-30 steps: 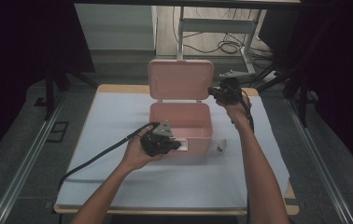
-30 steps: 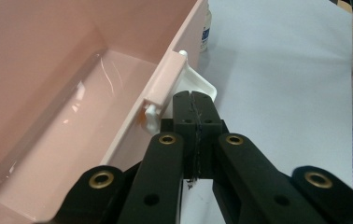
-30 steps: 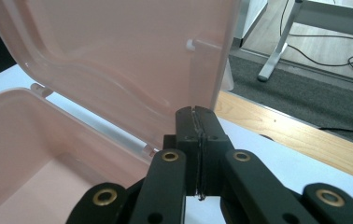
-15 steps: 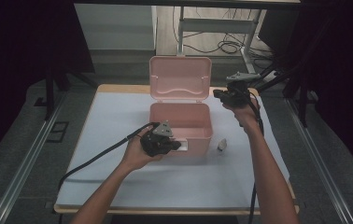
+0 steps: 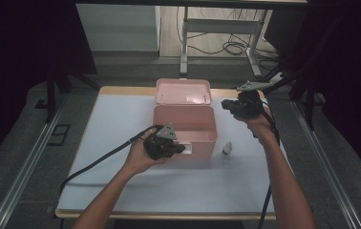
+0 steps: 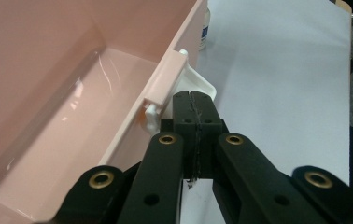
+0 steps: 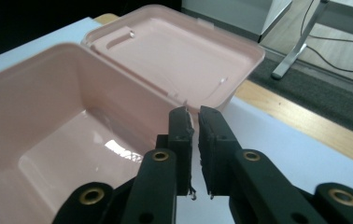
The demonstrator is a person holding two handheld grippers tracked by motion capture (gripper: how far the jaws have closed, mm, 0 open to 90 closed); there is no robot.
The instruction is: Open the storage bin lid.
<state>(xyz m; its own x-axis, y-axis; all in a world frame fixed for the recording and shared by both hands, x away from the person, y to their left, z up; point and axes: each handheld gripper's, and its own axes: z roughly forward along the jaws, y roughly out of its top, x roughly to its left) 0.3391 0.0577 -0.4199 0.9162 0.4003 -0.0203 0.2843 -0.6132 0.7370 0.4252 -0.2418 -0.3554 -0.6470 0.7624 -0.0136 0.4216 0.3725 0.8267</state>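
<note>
High view: left gripper (image 5: 181, 149), jaws pressed together, at box's (image 5: 184, 125) front latch (image 6: 201, 84); right gripper (image 5: 226, 105), jaws just parting narrowly, empty, at box's 3 o'clock.

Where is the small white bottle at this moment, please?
In the high view, the small white bottle stands on the white table cover, just right of the open pink box, near its front right corner.

Right gripper (image 7: 195, 122) hovers just past the pink box's (image 7: 39, 126) far wall, jaws a narrow slit apart after just opening, nothing between them. The lid (image 7: 184, 51) lies flung back, resting on the white table (image 7: 277, 140).
</note>
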